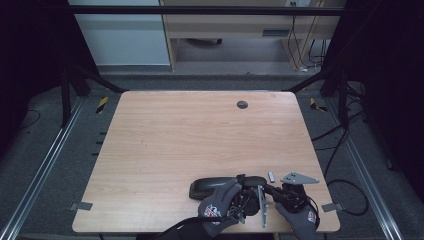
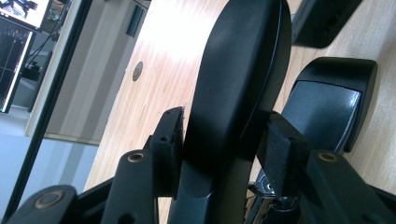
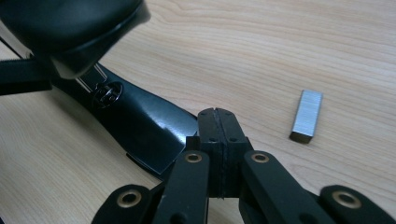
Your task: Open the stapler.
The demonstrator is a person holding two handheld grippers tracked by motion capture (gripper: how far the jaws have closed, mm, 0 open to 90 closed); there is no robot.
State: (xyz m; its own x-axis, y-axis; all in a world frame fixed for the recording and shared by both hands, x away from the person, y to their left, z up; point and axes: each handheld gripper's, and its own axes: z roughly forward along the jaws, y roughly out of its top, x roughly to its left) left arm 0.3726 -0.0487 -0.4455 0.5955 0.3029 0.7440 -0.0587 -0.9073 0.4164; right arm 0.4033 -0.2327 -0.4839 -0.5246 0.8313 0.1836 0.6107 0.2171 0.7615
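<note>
Gloved hands (image 1: 216, 207) sit at the table's (image 1: 165, 150) six o'clock edge. One black stapler (image 1: 220, 186) lies there, its lid raised. Left gripper (image 2: 224, 140) has its two pads clamped on that raised lid, jaws about half apart. Right gripper (image 3: 218, 122) has its jaws pressed fully together, holding nothing, tips just beside the stapler's base. Its own view shows one strip of staples (image 3: 307, 115) at three o'clock of the jaws; the left gripper view shows a round grommet (image 2: 137, 71) in the tabletop.

Dim, dark-edged high view; glare on the table (image 2: 161, 51).
</note>
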